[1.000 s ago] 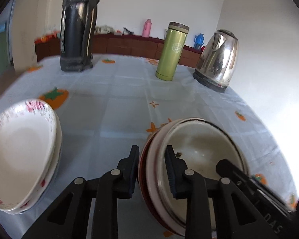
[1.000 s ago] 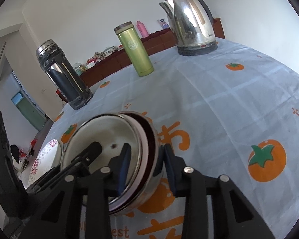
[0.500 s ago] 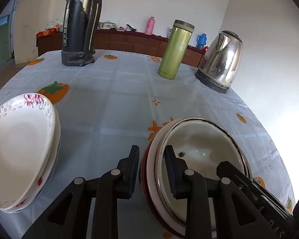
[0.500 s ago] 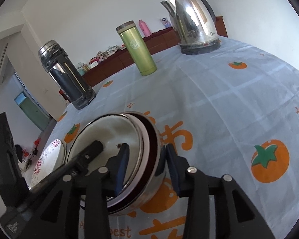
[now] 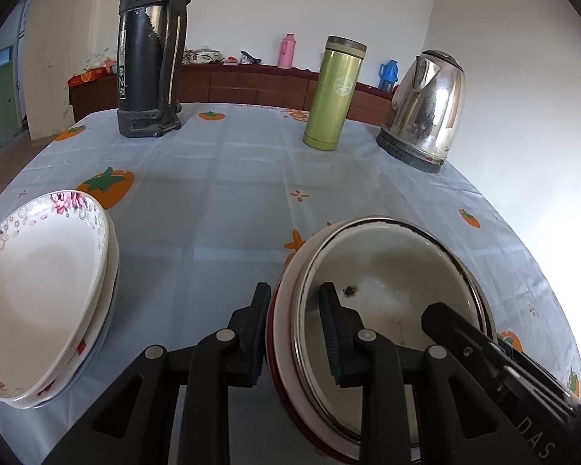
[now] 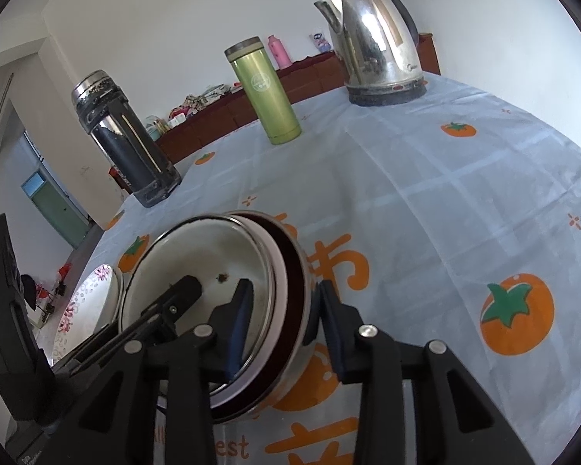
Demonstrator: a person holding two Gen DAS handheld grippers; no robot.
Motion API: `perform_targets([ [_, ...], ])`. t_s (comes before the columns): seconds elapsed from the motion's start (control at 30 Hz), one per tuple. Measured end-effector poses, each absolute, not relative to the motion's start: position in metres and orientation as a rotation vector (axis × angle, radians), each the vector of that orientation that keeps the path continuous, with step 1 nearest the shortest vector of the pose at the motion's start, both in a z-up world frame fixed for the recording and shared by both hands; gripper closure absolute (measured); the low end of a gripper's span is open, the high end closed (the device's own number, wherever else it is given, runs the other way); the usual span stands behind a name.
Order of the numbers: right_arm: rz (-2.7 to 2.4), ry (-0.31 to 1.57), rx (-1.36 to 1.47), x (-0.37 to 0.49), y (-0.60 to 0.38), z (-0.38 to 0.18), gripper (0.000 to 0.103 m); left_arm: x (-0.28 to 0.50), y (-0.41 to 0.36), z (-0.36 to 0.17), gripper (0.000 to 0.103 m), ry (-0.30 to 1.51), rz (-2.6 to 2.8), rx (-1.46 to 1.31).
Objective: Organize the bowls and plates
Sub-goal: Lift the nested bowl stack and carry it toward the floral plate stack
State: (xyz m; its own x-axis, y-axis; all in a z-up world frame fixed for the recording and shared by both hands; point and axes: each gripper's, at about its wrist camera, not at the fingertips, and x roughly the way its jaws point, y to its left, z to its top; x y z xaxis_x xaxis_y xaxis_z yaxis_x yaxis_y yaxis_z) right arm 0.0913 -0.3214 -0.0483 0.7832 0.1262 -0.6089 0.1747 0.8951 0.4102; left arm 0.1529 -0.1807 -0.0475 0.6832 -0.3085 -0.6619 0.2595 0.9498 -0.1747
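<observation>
A stack of nested bowls (image 5: 387,271), steel inside, pale pink and dark red outside, sits tilted over the tablecloth. My left gripper (image 5: 295,290) is shut on the stack's left rim, one finger inside and one outside. My right gripper (image 6: 284,288) straddles the opposite rim of the bowls (image 6: 197,271); its jaws are closing, with the bowl walls between the pads. One right gripper finger (image 5: 441,314) shows inside the bowl in the left wrist view. A stack of white floral plates (image 5: 38,271) lies to the left, also visible as plates (image 6: 97,290) in the right wrist view.
A tall black thermos (image 5: 151,58), a green flask (image 5: 335,93) and a steel kettle (image 5: 426,108) stand along the far side of the table (image 5: 232,178). A wooden sideboard with small items runs along the wall behind.
The left wrist view has shifted slightly. The right gripper's fingers spread a little on the rim and came back in. The bowls stay between both grippers.
</observation>
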Motion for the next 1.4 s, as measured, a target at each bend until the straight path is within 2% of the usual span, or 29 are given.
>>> perform_targets([
  [0.3, -0.059, 0.680, 0.441, 0.082, -0.319, -0.042, 0.074, 0.138, -0.180, -0.038, 0.075, 0.724, -0.319, -0.052],
  [1.4, -0.078, 0.665, 0.460, 0.021, -0.288, -0.030, 0.075, 0.077, -0.153, -0.030, 0.075, 0.688, -0.331, 0.011],
])
